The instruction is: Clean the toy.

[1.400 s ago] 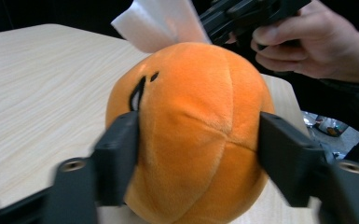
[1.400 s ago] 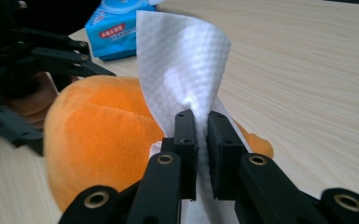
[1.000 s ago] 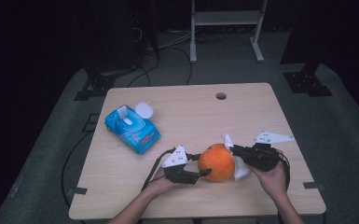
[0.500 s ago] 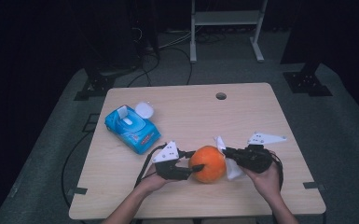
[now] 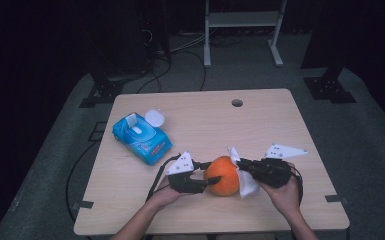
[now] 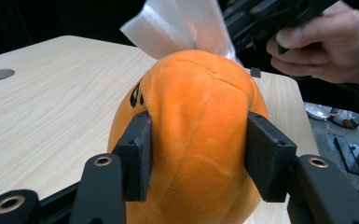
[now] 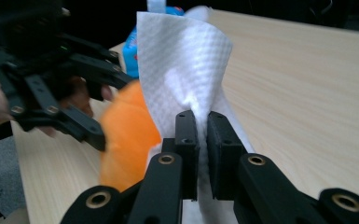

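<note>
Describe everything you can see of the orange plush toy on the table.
The orange plush toy is round and soft, its fuzzy fabric seamed down the middle, with a small dark marking on one side. It rests on the near part of the wooden table. The left tongs grip it, one pad on each side. A white wipe, pinched in the right tongs, lies against its far side.

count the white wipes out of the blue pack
1: a white textured paper wipe pinched in the right gripper, against the orange plush toy held by the left gripper. More may sit inside the blue wipe pack.
</note>
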Motion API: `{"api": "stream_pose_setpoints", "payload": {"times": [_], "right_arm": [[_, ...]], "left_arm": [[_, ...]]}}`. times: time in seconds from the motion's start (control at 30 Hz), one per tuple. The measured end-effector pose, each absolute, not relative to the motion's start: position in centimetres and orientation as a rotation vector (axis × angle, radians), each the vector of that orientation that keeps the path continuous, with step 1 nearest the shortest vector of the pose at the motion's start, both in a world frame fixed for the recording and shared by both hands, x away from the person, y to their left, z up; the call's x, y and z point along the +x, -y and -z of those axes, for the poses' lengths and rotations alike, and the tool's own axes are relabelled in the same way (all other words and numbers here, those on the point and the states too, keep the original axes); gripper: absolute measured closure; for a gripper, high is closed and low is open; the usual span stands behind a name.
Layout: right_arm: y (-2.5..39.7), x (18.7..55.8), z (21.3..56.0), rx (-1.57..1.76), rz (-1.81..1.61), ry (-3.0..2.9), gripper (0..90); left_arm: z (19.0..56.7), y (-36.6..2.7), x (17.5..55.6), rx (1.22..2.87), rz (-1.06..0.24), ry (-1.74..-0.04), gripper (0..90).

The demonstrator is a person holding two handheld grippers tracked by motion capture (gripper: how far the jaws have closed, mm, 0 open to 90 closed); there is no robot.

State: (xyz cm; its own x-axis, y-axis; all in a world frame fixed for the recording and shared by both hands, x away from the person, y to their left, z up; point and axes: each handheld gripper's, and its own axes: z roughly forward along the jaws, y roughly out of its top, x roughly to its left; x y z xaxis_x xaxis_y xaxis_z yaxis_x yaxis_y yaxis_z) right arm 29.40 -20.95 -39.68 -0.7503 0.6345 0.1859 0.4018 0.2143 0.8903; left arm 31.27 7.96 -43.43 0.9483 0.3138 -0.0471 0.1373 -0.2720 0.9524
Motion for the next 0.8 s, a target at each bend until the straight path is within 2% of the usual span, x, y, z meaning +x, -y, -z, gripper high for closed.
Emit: {"api": "stream_pose_setpoints", "payload": {"times": [0.17,0.43,0.63,0.8], "right_arm": [[19.5,28.5,38.7,0.868,-1.537,-2.286,82.9],[21.6,29.8,40.7,1.007,-1.486,-2.283,82.8],[20.0,28.3,38.5,0.861,-1.575,-2.286,82.6],[18.8,27.9,38.4,0.796,-1.494,-2.319,82.6]], "left_arm": [[43.5,-8.0,31.2,1.857,-0.184,-0.334,46.6],[43.6,-7.6,31.1,1.857,-0.188,-0.329,45.5],[43.7,-7.3,31.1,1.853,-0.196,-0.327,44.9],[43.7,-7.2,30.8,1.862,-0.204,-0.316,44.9]]}}
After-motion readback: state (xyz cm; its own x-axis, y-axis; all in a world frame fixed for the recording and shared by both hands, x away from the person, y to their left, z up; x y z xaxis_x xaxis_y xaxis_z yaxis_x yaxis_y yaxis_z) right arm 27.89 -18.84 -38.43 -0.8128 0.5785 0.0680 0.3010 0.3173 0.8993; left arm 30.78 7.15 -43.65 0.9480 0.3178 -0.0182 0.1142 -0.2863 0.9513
